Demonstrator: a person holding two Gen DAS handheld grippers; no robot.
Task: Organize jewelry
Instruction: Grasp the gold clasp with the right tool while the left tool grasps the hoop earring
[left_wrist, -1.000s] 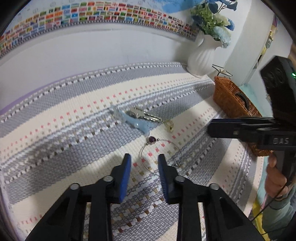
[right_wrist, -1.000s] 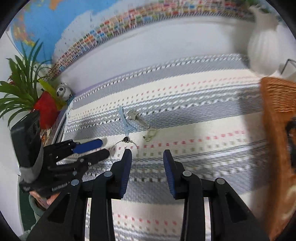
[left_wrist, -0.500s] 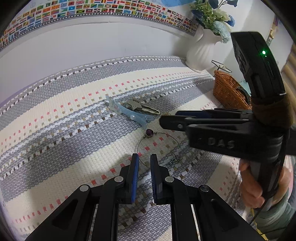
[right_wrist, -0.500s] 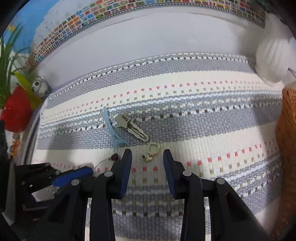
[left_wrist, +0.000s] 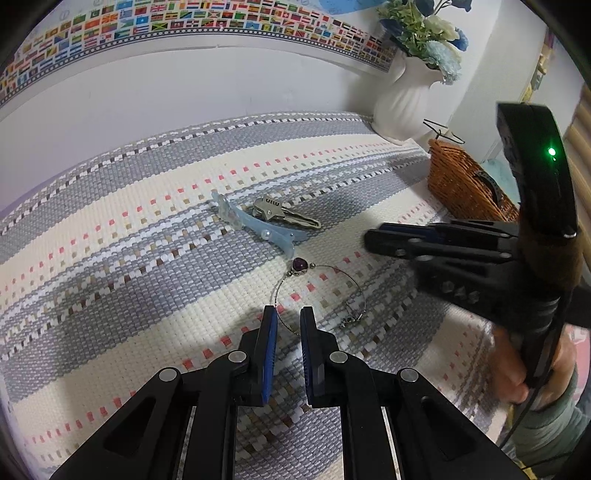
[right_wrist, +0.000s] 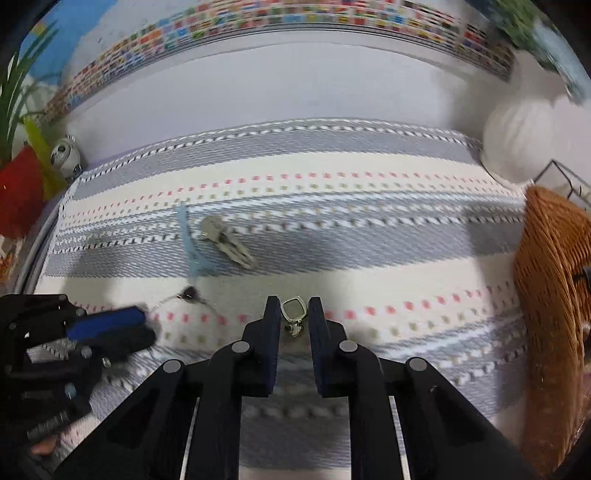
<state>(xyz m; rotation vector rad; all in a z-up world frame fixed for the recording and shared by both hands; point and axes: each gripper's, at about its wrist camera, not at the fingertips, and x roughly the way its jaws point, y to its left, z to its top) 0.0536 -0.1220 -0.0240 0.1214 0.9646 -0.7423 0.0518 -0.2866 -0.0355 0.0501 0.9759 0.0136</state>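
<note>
**Two Pickups, Both Thin**

Left wrist view: my left gripper (left_wrist: 288, 321) jaws stand narrowly parted, straddling the wire bangle (left_wrist: 319, 295) on the woven mat (left_wrist: 129, 266); wire may slip.

Right wrist view: my right gripper (right_wrist: 293, 314) jaws flank the small pendant (right_wrist: 294, 314), unclamped; it may skid.

Home setting, likely living room or bedroom tabletop. Woven striped mat (left_wrist: 155, 236) in grey, cream and pink covers surface. Behind mat, pale wall with world map poster, flag border (left_wrist: 192, 26) along its lower edge. At mat's far right corner, white ribbed vase (left_wrist: 404, 107) with blue and white artificial flowers. Just in front of vase, brown wicker basket (left_wrist: 458, 184). At mat's far left corner, red pot (right_wrist: 18, 195) with green plant, small round figurine (right_wrist: 65, 158) beside it.
</note>
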